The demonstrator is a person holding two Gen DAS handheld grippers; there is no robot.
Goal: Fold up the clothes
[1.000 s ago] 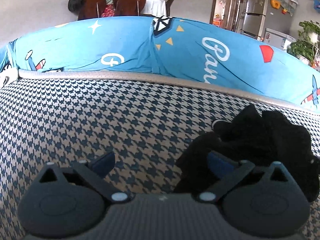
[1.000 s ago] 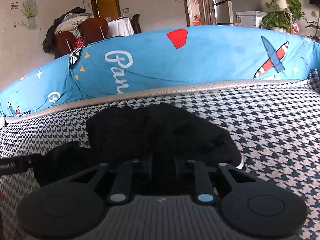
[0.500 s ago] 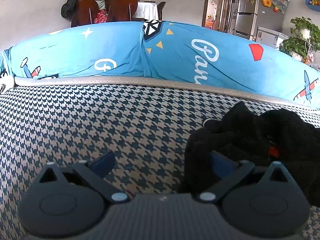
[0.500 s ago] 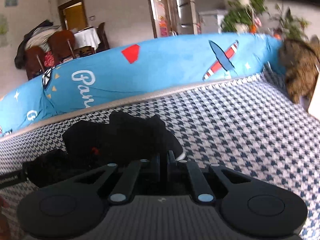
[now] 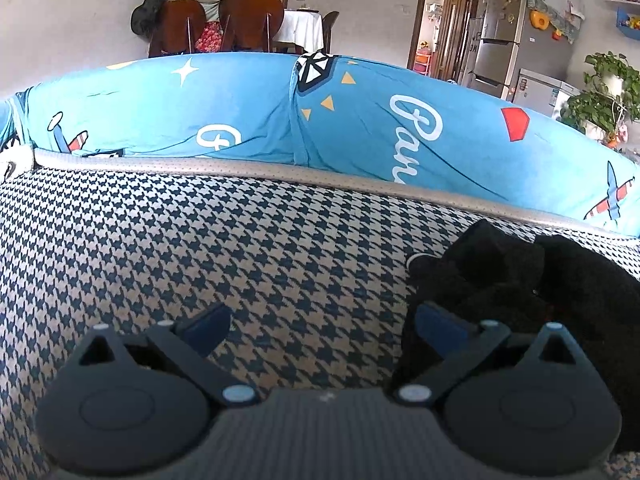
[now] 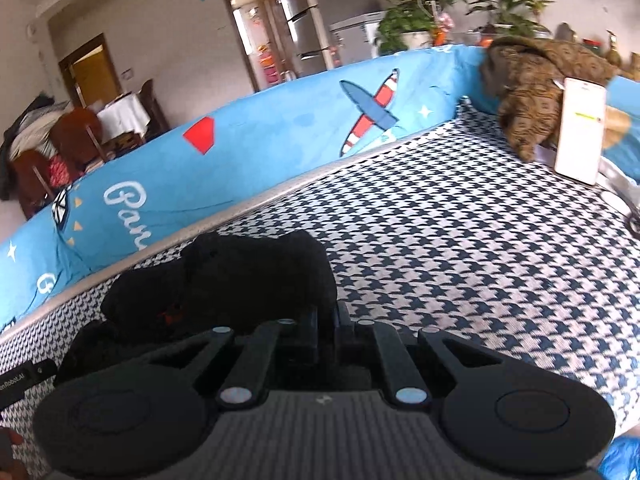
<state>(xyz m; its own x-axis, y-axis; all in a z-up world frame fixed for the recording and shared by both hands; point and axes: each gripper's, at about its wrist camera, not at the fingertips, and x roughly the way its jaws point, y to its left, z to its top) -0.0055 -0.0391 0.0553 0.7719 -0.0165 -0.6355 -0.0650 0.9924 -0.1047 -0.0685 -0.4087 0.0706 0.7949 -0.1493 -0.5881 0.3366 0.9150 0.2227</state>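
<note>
The right fingers are seen drawn together, with a fold of the black garment apparently pinched between them at its near right edge. The left fingers are spread wide with nothing between them; their right pad rests against the garment's near left side. The garment lies bunched in a heap on the houndstooth bed, close to the grey edging below the blue bumper. It is judged to be light, soft and limp, likely to sag and cling to itself, so an edge or corner should be taken at each side and the cloth spread flat before folding; its seams cannot be made out in the dark mass. Well apart, at the far right corner of the bed, a brown plush toy and a white box are seen; neither is judged to be in the way.
</note>
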